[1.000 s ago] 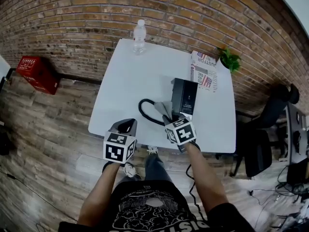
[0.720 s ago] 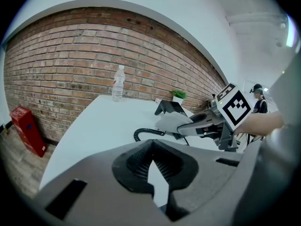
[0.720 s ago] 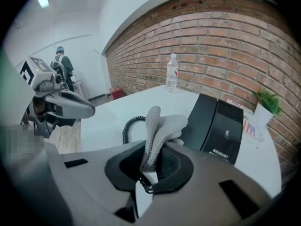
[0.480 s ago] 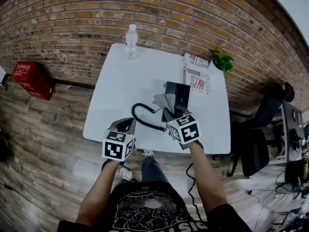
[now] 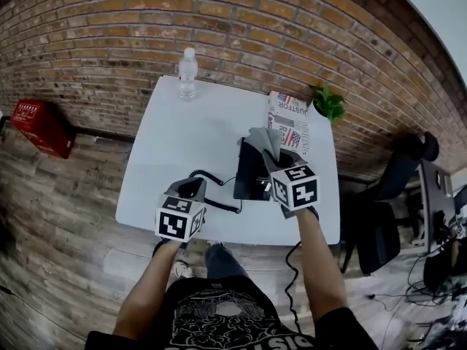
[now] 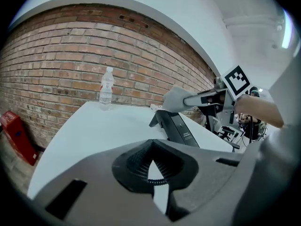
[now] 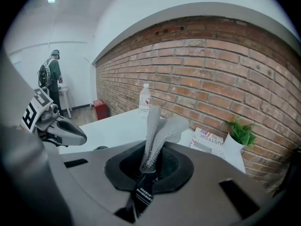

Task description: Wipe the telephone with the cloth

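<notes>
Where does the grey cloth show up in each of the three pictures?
Head view: cloth right of centre, at the telephone's far end.
Left gripper view: cloth right of centre, above the telephone.
Right gripper view: cloth at centre, pinched in the right tongs.
Shared landmark: water bottle by the brick wall.

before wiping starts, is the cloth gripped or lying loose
Gripped: the right claw is shut on the cloth, held above the telephone.

A clear water bottle (image 5: 187,72) stands upright at the white worktop's (image 5: 164,159) far edge, well beyond the left fingers (image 5: 191,189). A newspaper (image 5: 289,119) lies flat just beyond the right fingers (image 5: 276,165), with a small green plant (image 5: 327,102) past it. A red crate (image 5: 40,126) sits on the floor, far left of both.
</notes>
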A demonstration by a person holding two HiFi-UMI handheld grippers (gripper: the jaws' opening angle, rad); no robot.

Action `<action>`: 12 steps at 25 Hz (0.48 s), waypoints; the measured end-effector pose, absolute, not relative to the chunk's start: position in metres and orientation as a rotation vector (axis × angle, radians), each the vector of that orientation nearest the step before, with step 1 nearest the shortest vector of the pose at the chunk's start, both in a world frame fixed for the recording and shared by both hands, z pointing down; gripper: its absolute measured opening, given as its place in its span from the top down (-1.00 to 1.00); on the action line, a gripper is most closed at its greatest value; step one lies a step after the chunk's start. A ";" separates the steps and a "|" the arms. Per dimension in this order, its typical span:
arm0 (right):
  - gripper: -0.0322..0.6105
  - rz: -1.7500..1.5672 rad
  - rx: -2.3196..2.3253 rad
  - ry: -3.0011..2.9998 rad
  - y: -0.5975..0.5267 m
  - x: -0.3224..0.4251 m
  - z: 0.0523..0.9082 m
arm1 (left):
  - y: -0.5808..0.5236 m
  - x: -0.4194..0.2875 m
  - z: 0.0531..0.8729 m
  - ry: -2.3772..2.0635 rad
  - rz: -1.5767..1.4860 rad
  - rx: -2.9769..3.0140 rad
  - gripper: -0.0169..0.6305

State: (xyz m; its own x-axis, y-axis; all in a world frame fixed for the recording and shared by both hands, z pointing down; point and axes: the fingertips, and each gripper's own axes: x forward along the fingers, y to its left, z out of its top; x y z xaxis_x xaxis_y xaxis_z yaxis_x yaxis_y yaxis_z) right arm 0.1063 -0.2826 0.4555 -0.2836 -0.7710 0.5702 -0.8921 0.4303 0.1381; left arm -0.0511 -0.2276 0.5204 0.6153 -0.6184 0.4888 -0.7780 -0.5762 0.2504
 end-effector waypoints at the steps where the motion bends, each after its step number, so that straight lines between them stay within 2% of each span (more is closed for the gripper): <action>1: 0.87 0.273 1.407 -2.115 -0.288 0.111 0.453 | -0.231 -0.049 0.521 -1.107 0.486 2.397 0.93; 12: 0.87 0.286 1.312 -2.054 -0.337 0.129 0.481 | -0.274 -0.037 0.531 -1.127 0.466 2.347 0.93</action>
State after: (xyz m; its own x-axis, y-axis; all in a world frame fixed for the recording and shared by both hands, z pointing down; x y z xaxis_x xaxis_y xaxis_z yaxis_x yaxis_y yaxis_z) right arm 0.1291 -0.3371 0.4808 -0.2661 -0.7195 0.6415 -0.8673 0.4691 0.1665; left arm -0.0370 -0.2742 0.5312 0.6007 -0.6264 0.4968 -0.7943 -0.5381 0.2820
